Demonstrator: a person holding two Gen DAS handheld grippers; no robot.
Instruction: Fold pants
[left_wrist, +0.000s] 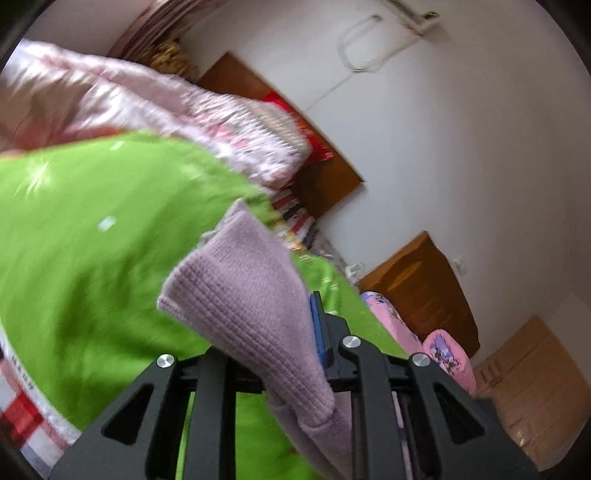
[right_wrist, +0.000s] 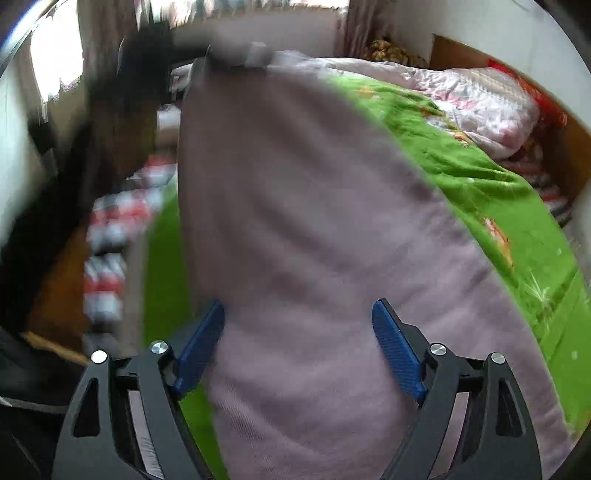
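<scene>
Two grippers, one pants (right_wrist: 314, 240). Left gripper (left_wrist: 295, 332) jaws pinched on hem corner. Right gripper (right_wrist: 297, 347) jaws wide, nothing gripped, cloth betw. pads; leg runs lengthwise along bed (right_wrist: 480, 192) toward far edge.

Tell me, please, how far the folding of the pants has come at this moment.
Done: I see no finished fold. In hand: the left tongs are shut on an end of the lilac knit pants, lifting it above the green blanket. The right tongs stand open, the pants lying between their pads without being pinched. Left: lay the lifted end over, then smooth and fold.
</scene>
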